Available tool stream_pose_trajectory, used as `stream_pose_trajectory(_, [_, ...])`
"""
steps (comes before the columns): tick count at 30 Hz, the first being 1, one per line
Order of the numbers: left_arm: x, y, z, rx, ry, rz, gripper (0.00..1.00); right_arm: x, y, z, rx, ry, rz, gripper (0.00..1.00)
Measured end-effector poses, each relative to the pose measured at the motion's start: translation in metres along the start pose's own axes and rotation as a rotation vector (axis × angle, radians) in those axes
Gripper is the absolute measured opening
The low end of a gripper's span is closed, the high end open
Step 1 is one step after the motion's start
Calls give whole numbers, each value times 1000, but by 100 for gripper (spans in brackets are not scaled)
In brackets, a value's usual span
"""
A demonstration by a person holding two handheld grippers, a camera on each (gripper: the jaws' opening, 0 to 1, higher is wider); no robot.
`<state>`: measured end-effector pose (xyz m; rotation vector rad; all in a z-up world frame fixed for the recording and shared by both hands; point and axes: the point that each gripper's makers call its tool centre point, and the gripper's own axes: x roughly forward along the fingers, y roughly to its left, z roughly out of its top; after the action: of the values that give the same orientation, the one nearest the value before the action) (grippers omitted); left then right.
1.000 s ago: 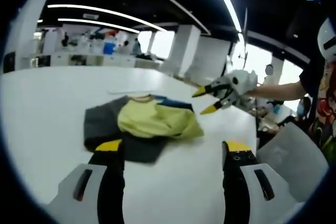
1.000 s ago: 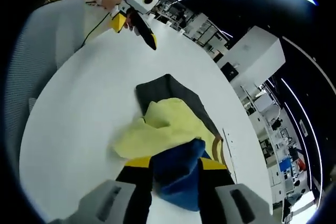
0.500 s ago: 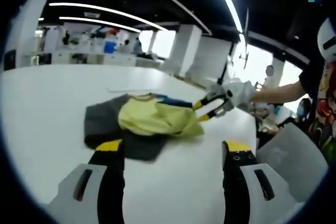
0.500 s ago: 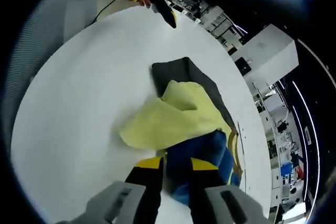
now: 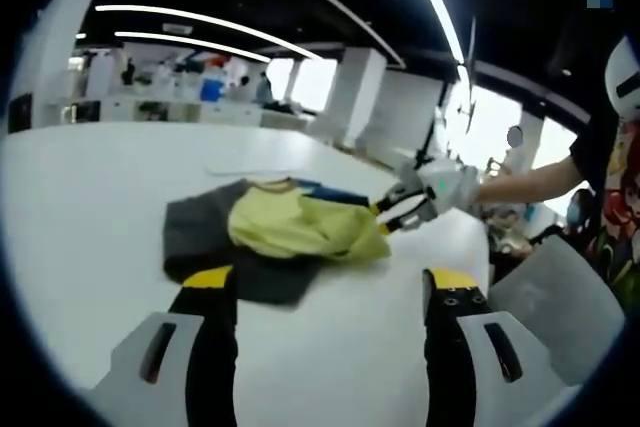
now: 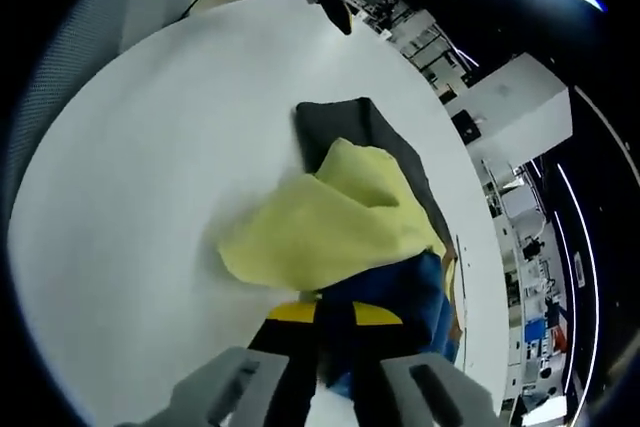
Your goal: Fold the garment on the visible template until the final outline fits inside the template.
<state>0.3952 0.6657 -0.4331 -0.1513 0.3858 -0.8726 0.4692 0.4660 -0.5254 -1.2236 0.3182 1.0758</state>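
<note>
Item: garment (image 5: 290, 232), yellow with blue panel. Lies crumpled in the middle of the white table (image 5: 90, 197), heaped over a dark grey template (image 5: 195, 237) whose corners show at the near and left sides. Part of the yellow cloth spills past the template on the right.

Item: right gripper (image 6: 335, 322). Jaws drawn nearly together over the blue edge (image 6: 385, 297) of the garment. I judge it is pinching that edge, though the contact itself I cannot quite confirm.

Item: left gripper (image 5: 330, 282). Jaws spread wide, holding nothing, hovering over bare table just near of the template.

Step in hand: I judge this the opening grab, with no tidy fold made yet.

Next move calls for: my left gripper to take a matching edge, so both can lift, spread the cloth flat and fold it inside the grey outline.
</note>
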Motion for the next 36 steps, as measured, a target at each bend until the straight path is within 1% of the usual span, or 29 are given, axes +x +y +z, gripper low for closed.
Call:
stream_pose_trajectory(2, [-1, 0, 0, -3, -1, 2, 72, 1, -2, -3, -14, 11, -5, 3])
stream_pose_trajectory(3, [-1, 1, 0, -3, -2, 2, 72, 1, -2, -2, -13, 10, -5, 0])
stream_pose_trajectory(10, [-1, 1, -2, -6, -2, 6, 72, -4, -5, -1, 8, 6, -13, 0])
stream_pose_trajectory(14, [0, -1, -1, -6, -4, 3, 72, -8, -8, 0, 57, -9, -21, 0])
stream_pose_trajectory(15, [0, -1, -1, -4, -4, 3, 72, -10, -8, 1, 76, -14, -23, 0])
stream_pose_trajectory(16, [0, -1, -1, -4, -4, 2, 72, -12, -9, 2, 121, -20, -26, 0])
stream_pose_trajectory(17, [1, -1, -1, -4, -5, 2, 72, -13, -10, 2, 130, -25, -31, 0])
stream_pose_trajectory(20, [0, -2, -1, -4, -5, 1, 72, -20, -14, 1, 154, -31, -44, 0])
stream_pose_trajectory(23, [1, -3, -2, -4, -3, -2, 72, -30, -22, 3, 198, -45, -64, 0])
stream_pose_trajectory(26, [1, -5, -1, -2, -4, -5, 72, -41, -28, 6, 215, -52, -86, 0])
stream_pose_trajectory(27, [2, -5, -1, -2, -5, -6, 72, -45, -31, 7, 236, -63, -97, 0])
stream_pose_trajectory(36, [2, -8, 0, 3, -5, -14, 72, -76, -45, 2, 293, -68, -164, 0])
